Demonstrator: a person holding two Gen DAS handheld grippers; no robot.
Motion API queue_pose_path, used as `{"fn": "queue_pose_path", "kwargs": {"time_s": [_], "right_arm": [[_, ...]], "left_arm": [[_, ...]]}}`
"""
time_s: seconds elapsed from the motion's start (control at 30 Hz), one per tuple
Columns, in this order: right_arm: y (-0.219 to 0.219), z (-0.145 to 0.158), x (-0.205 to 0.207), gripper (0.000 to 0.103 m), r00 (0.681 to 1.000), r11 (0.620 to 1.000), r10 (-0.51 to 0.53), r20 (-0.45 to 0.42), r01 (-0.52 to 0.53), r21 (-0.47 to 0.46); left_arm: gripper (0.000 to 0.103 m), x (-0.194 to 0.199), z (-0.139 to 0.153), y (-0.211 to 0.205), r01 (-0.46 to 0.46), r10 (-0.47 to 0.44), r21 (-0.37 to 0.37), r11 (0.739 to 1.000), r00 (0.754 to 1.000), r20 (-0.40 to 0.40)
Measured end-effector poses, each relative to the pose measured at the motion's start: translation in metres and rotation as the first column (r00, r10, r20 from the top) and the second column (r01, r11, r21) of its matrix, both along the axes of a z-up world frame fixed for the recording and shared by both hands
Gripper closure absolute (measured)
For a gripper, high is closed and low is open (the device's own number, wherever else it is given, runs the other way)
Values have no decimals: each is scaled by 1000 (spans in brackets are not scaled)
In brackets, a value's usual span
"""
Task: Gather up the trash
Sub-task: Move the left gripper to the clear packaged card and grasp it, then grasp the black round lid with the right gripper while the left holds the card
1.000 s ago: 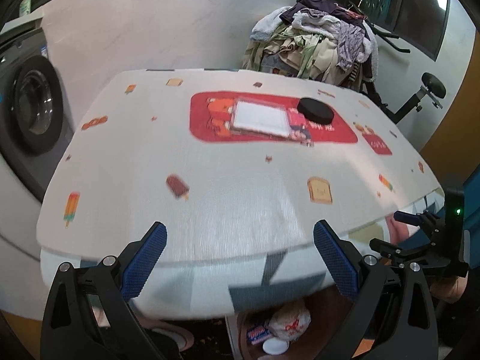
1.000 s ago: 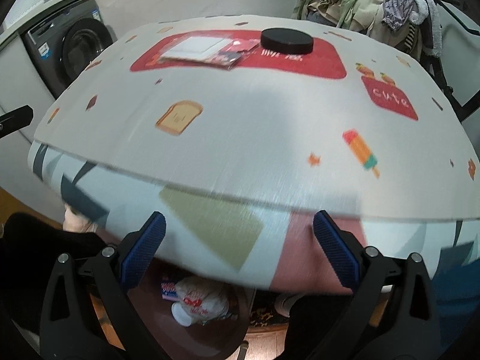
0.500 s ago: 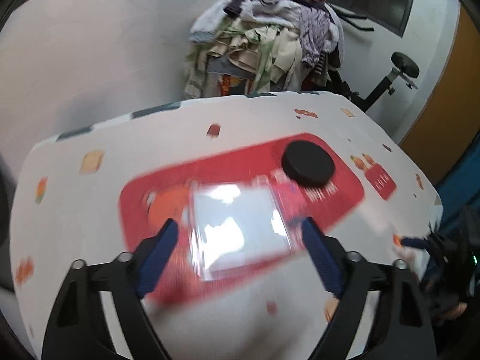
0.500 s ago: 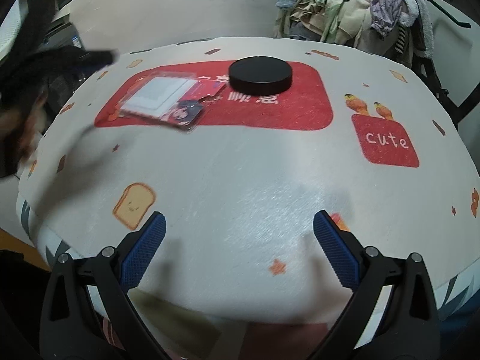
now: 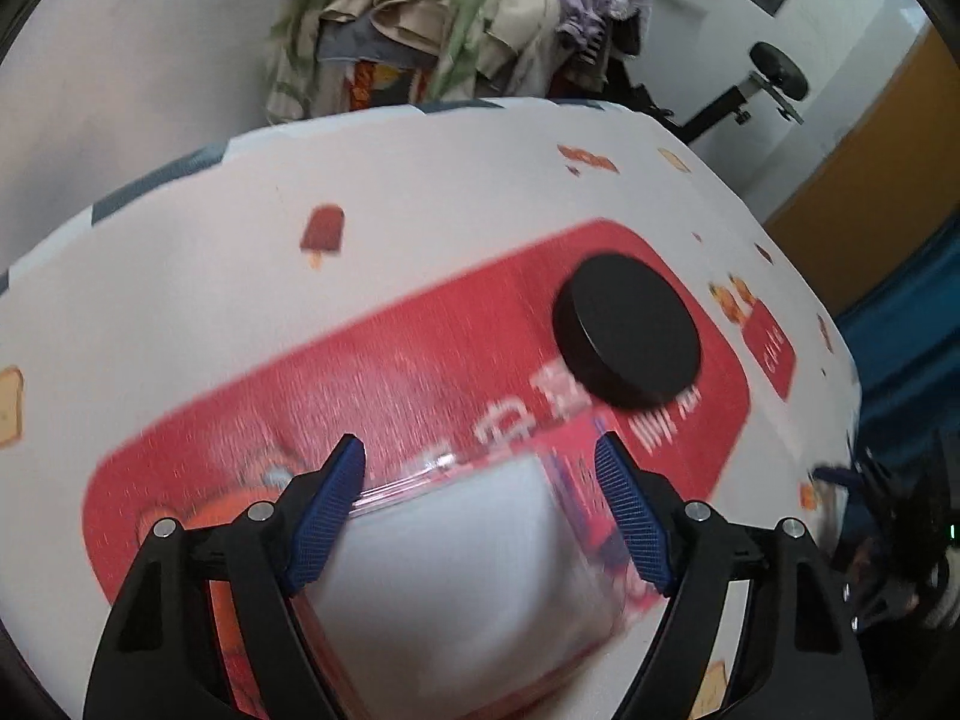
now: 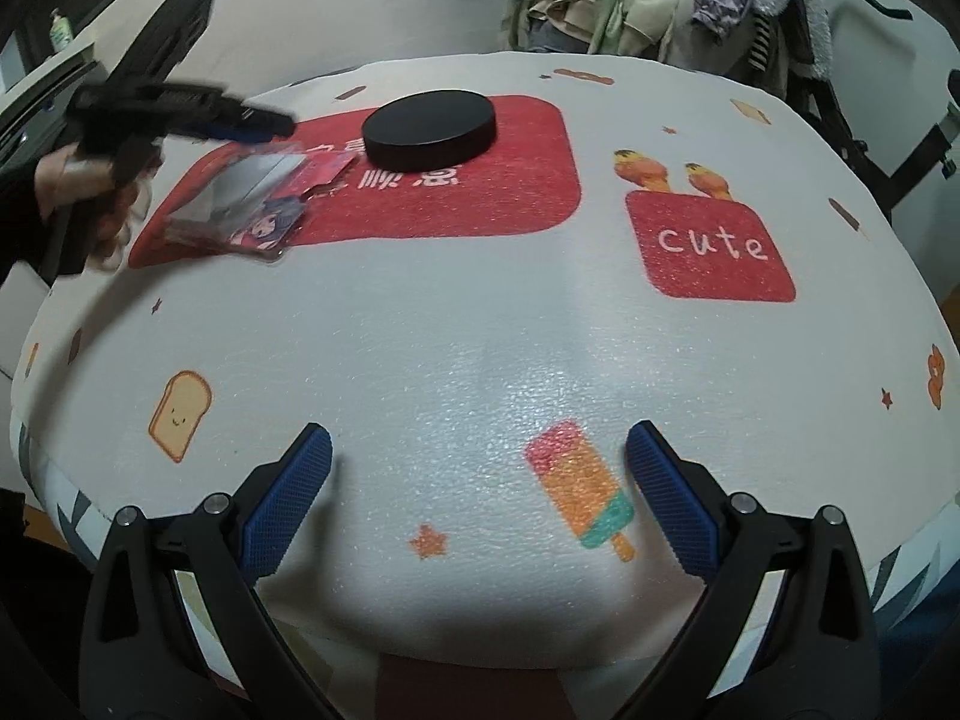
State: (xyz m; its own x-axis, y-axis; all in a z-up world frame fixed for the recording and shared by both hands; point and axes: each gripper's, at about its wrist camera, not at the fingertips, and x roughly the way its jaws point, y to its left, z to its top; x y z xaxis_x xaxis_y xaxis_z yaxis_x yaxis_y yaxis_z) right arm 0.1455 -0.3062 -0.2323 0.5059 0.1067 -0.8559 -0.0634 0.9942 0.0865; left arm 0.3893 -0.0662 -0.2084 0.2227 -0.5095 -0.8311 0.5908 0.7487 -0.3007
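Note:
A clear plastic package with a white card and red print (image 5: 474, 564) lies on the red patch of the tablecloth; it also shows in the right wrist view (image 6: 252, 198). My left gripper (image 5: 480, 510) is open, its blue fingers on either side of the package's far end, close above it. In the right wrist view the left gripper (image 6: 228, 120) hovers over the package. A black round lid (image 5: 627, 339) lies just beyond the package to the right, also seen in the right wrist view (image 6: 431, 129). My right gripper (image 6: 479, 498) is open and empty above the table's near edge.
The round table (image 6: 480, 330) has a white cloth with cartoon prints. A pile of clothes (image 5: 456, 18) stands behind it. An exercise machine (image 5: 762, 84) is at the back right. The wall is to the left.
My left gripper has moved forward and down from the table's near edge onto the package. My right gripper has risen and moved forward from below the edge to over the table.

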Motion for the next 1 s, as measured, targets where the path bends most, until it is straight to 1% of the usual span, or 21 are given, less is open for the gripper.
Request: {"fn": "queue_pose_path", "kwargs": {"time_s": [0.13, 0.23, 0.27, 0.37, 0.43, 0.5, 0.53, 0.6, 0.63, 0.67, 0.7, 0.8, 0.87, 1.0], "right_arm": [[6, -2, 1, 6, 1000, 1000, 7, -2, -7, 2], [15, 1, -1, 6, 1000, 1000, 26, 4, -26, 5], [18, 3, -2, 6, 999, 999, 35, 12, -35, 2], [24, 9, -8, 6, 998, 998, 55, 27, -54, -13], [25, 13, -11, 6, 998, 998, 57, 32, -57, -15], [23, 14, -14, 6, 998, 999, 51, 34, -51, -17], [22, 15, -15, 6, 998, 999, 47, 34, -46, -17], [18, 18, -18, 6, 999, 999, 32, 38, -32, -11], [16, 19, -18, 6, 999, 1000, 28, 41, -27, -10], [15, 20, -20, 6, 999, 1000, 23, 44, -23, -9], [13, 22, -21, 6, 999, 1000, 20, 46, -19, -10], [8, 22, -23, 6, 999, 1000, 11, 46, -11, -10], [6, 21, -24, 6, 999, 1000, 6, 42, -6, -11], [2, 19, -24, 6, 999, 1000, -7, 36, 7, -5]], "left_arm": [[26, -22, -2, 17, 18, -20, -29, 999, 998, -58], [26, -41, -1, 25, 32, -34, -24, 999, 997, -62], [26, -49, 0, 28, 38, -40, -32, 999, 997, -66], [21, -79, 4, 27, 77, -80, -47, 996, 995, -65], [10, -101, 4, 19, 125, -125, -19, 992, 991, -37], [8, -122, 3, 7, 179, -179, 29, 983, 984, 10], [8, -131, 1, -1, 202, -205, 70, 977, 978, 33], [8, -139, -4, -14, 210, -222, 150, 966, 973, 68], [8, -140, -8, -20, 195, -212, 191, 962, 974, 73], [8, -138, -11, -24, 175, -195, 211, 962, 978, 77], [8, -137, -11, -26, 147, -168, 218, 965, 982, 82], [7, -131, -9, -30, 114, -132, 203, 973, 989, 73], [7, -129, -11, -33, 91, -113, 231, 969, 990, 86], [7, -131, -15, -37, 76, -100, 256, 964, 991, 84]]}}
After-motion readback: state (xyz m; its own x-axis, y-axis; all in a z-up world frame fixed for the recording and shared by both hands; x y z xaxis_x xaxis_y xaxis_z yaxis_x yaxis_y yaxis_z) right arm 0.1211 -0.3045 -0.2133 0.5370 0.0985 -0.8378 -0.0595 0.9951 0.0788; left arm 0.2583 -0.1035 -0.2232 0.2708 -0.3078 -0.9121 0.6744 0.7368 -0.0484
